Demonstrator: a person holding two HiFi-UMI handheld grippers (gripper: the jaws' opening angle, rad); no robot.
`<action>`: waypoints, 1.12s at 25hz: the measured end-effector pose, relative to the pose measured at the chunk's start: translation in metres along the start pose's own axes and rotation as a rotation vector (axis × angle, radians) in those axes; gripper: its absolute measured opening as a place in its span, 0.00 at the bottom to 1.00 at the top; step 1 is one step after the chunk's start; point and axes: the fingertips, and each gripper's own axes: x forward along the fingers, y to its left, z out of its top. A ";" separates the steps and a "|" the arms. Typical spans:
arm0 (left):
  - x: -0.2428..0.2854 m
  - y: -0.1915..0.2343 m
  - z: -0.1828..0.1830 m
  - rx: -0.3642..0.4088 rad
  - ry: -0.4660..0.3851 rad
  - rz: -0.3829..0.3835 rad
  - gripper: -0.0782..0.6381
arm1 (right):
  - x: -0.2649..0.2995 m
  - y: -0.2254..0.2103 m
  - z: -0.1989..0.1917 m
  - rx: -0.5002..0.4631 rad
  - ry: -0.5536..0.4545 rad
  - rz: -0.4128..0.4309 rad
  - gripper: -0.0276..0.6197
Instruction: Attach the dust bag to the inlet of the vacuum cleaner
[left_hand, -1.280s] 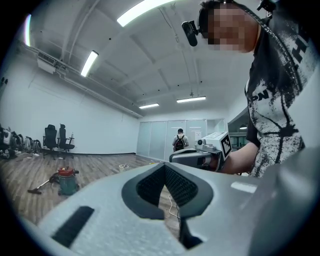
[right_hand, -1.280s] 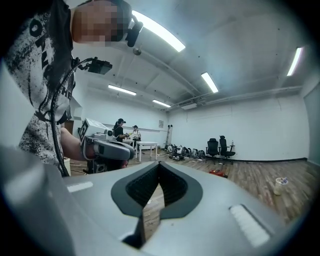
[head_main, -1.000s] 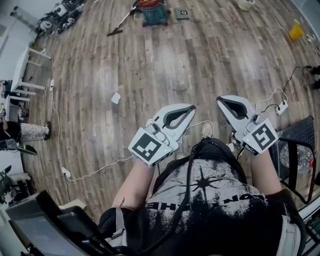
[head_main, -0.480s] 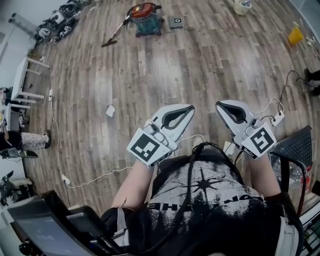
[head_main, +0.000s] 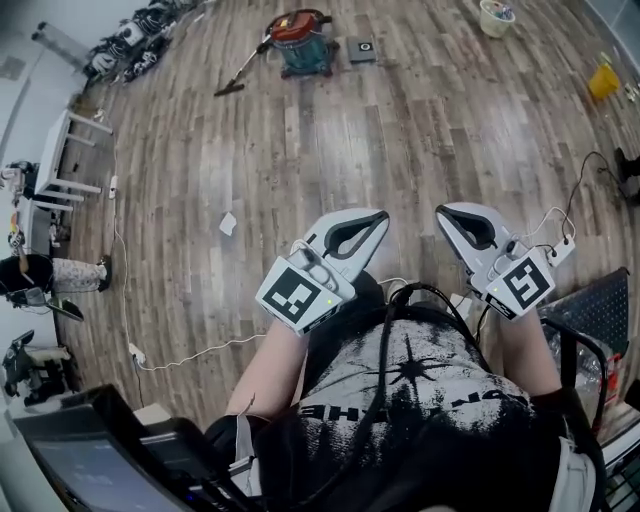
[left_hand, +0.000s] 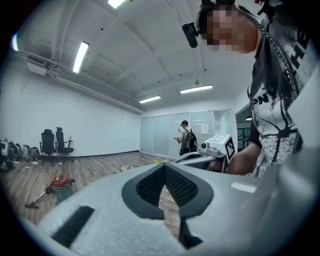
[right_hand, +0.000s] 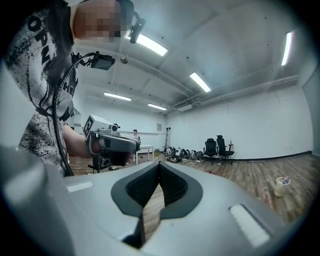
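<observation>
Both tools are held out level in front of the person's chest, side by side over the wooden floor. The left tool has its jaws together: the tips meet with nothing between them, and only floor shows through the oval gap behind the pads. The right tool is the same, jaws together and empty. Each points away from the body, toward the far end of the room.

The vacuum — red-topped — stands far up the floor, well apart from both tools. Its wand lies out to its left and a dark square plate sits just beside it on the right. In the left gripper view the vacuum sits low at the left edge.

A small white scrap lies on the floor between the vacuum and the left tool — what it is cannot be told. A white cable trails over the floor at the left, near a white counter. A pale bucket stands at the far right.
</observation>
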 end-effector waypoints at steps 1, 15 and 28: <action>0.001 0.000 -0.003 -0.004 0.015 0.001 0.11 | -0.001 -0.001 0.000 0.002 -0.004 -0.001 0.05; 0.043 0.038 -0.012 -0.015 0.048 -0.048 0.11 | 0.013 -0.049 -0.019 0.039 0.014 -0.061 0.05; 0.098 0.188 0.008 -0.007 -0.010 -0.136 0.11 | 0.119 -0.161 0.004 0.013 0.031 -0.142 0.05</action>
